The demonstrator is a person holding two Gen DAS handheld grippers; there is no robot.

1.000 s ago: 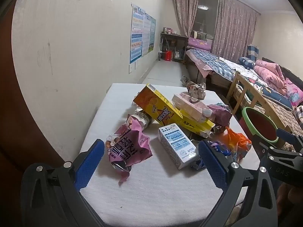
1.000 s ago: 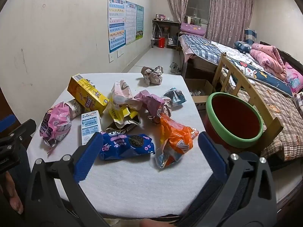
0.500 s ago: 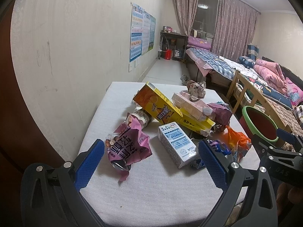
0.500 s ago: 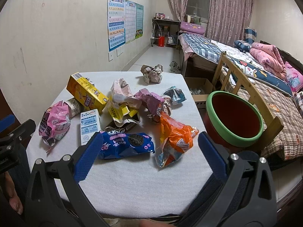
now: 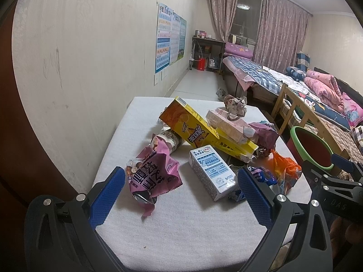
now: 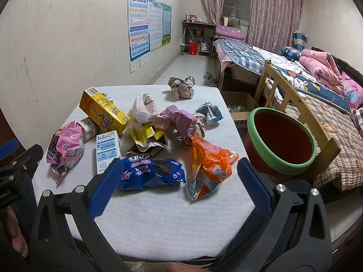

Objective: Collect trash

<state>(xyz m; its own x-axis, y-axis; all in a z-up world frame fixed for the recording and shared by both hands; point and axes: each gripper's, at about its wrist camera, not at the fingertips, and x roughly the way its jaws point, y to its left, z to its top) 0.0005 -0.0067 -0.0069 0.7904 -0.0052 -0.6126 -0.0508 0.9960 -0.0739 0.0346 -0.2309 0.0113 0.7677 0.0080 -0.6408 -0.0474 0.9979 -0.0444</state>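
Observation:
Trash lies heaped on a white table: a pink snack bag, a white milk carton, a yellow box, a blue cookie pack, an orange bag, a purple wrapper and a crumpled paper ball. My left gripper is open and empty, just short of the pink bag and carton. My right gripper is open and empty, near the blue pack and orange bag. A red bin with a green rim stands at the table's right edge.
A wooden chair stands behind the bin, with beds beyond. A wall with posters runs along the table's left side. A cardboard box sits on the floor past the table.
Both grippers have edged slightly forward toward the trash pile. The jaws stay open. No trash has moved.

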